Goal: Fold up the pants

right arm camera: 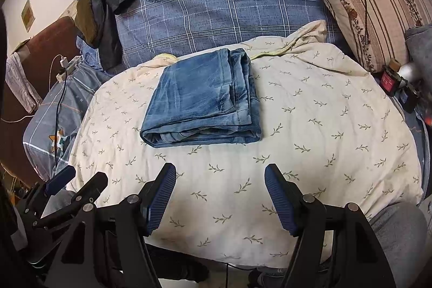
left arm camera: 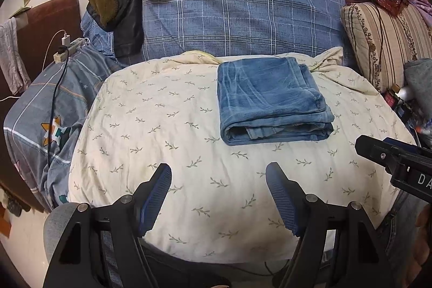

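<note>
On the quilt (left arm camera: 189,193), folded pants (left arm camera: 272,101) hide inner layers.

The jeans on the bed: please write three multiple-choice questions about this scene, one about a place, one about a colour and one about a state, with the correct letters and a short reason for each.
1. Where do the jeans lie?
A. on the cream leaf-print cover
B. on the striped cushion
C. on the floor

2. What colour is the ribbed pad on the fingers of the left tongs?
A. red
B. dark blue
C. white

3. In what state are the jeans?
A. spread out flat
B. held up by the right tongs
C. folded into a compact stack, untouched

Answers: 1 A, the leaf-print cloth shows all around the jeans in both views. 2 B, the blue ribbed surface faces the gap. 3 C, the layers are stacked with a rounded fold at the near edge, and both tongs are open and short of them.
</note>
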### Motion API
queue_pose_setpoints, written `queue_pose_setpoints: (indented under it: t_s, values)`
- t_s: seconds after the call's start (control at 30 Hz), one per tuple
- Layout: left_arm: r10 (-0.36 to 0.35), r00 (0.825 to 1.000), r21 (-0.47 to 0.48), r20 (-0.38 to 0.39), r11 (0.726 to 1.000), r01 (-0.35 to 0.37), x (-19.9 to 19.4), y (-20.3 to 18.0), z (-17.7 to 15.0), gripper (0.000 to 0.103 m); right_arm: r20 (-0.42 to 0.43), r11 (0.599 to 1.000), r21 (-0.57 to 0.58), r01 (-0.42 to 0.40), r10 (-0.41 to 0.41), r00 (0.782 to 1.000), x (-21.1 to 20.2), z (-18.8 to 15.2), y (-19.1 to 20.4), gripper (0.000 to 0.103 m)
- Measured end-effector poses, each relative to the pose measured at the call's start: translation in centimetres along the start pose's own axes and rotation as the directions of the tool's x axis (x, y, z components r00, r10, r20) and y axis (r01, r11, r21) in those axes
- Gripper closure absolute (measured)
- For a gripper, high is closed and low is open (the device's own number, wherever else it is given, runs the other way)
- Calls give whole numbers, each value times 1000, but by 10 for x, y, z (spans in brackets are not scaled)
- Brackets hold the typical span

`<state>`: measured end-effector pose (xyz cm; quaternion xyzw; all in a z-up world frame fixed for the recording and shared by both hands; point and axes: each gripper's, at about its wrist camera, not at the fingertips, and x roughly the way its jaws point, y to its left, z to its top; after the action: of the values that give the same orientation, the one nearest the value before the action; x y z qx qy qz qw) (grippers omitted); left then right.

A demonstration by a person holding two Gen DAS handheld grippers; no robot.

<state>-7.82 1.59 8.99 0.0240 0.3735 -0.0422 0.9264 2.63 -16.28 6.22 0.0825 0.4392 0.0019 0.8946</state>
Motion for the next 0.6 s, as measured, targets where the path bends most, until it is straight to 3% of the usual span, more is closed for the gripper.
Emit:
queue_pose_setpoints:
  t_s: [0.6]
  values:
    - [11, 1000, 5, 16, 1000, -11, -3, -8, -2, 30, -12, 1000, 2, 4, -4, 1000, 5, -2, 1, 34]
